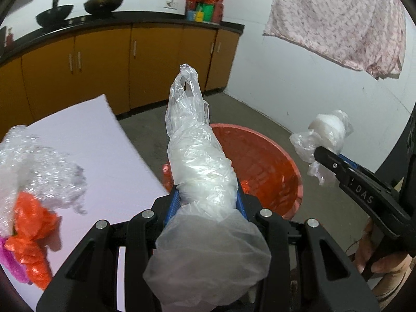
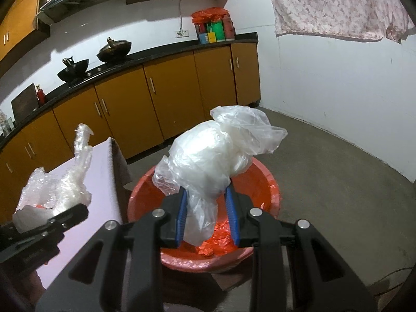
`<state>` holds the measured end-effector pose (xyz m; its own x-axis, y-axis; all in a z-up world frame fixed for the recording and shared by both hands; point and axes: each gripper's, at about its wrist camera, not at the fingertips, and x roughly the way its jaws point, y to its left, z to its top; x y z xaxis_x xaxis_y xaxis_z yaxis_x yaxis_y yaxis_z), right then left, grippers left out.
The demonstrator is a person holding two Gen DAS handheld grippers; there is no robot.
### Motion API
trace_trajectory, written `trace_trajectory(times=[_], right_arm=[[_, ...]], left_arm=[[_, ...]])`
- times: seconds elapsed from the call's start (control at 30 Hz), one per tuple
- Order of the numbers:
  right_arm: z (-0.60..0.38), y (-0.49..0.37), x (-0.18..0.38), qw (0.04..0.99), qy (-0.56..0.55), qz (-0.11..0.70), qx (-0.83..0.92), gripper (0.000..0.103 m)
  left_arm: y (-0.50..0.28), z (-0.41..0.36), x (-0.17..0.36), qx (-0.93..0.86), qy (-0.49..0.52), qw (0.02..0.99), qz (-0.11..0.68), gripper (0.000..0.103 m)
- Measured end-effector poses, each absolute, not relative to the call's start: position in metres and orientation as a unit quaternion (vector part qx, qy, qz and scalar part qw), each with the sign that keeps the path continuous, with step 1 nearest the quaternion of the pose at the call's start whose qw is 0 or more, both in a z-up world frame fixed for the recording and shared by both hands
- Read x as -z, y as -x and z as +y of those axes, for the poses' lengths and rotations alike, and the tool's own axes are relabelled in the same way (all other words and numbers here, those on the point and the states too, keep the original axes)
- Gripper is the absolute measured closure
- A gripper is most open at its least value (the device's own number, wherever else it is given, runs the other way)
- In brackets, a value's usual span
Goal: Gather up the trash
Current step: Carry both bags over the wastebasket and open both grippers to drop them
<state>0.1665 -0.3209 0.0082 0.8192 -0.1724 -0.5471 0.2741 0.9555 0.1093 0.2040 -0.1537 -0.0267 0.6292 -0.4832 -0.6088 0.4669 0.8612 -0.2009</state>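
My left gripper (image 1: pixel 206 200) is shut on a long twisted clear plastic bag (image 1: pixel 200 161), held above the near rim of the orange trash bin (image 1: pixel 273 161); it shows from the side in the right wrist view (image 2: pixel 65 187). My right gripper (image 2: pixel 206 208) is shut on a crumpled clear plastic bag wad (image 2: pixel 208 161), held over the orange bin (image 2: pixel 145 189), whose floor holds orange scraps. In the left wrist view the right gripper (image 1: pixel 327 153) and its wad (image 1: pixel 327 130) hang to the right of the bin. On the white table (image 1: pixel 104 143) lie bubble wrap (image 1: pixel 33 161) and an orange bag (image 1: pixel 31 234).
A pink item (image 1: pixel 13 262) lies at the table's left edge. Orange kitchen cabinets (image 2: pixel 166 88) with a black counter, two woks (image 2: pixel 114 49) and a jar of goods (image 2: pixel 213 28) stand behind. A floral cloth (image 2: pixel 338 2) hangs on the white wall. Bare concrete floor (image 2: pixel 338 176) spreads to the right.
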Motion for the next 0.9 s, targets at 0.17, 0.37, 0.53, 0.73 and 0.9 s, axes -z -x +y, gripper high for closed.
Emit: trace_trajectory(times=[0.17, 0.37, 0.53, 0.73, 0.9], right_arm=[[-0.331, -0.179, -0.001, 0.947, -0.094, 0.282, 0.122, 0.075], [-0.339, -0.196, 0.004, 0.945, -0.097, 0.286, 0.122, 0.074], [-0.345, -0.206, 0.007, 0.947, -0.113, 0.279, 0.115, 0.065], [-0.353, -0.209, 0.013, 0.944, -0.131, 0.281, 0.112, 0.055], [-0.354, -0.204, 0.019, 0.943, -0.13, 0.285, 0.115, 0.05]], left_arm=[[-0.215, -0.169, 0.037, 0.273, 0.003, 0.895, 0.353, 0.064], [-0.23, -0.186, 0.046, 0.283, -0.002, 0.886, 0.368, 0.064], [-0.24, -0.2, 0.054, 0.29, -0.008, 0.878, 0.381, 0.059], [-0.245, -0.198, 0.06, 0.29, -0.002, 0.874, 0.39, 0.044], [-0.243, -0.182, 0.061, 0.27, 0.007, 0.877, 0.397, 0.043]])
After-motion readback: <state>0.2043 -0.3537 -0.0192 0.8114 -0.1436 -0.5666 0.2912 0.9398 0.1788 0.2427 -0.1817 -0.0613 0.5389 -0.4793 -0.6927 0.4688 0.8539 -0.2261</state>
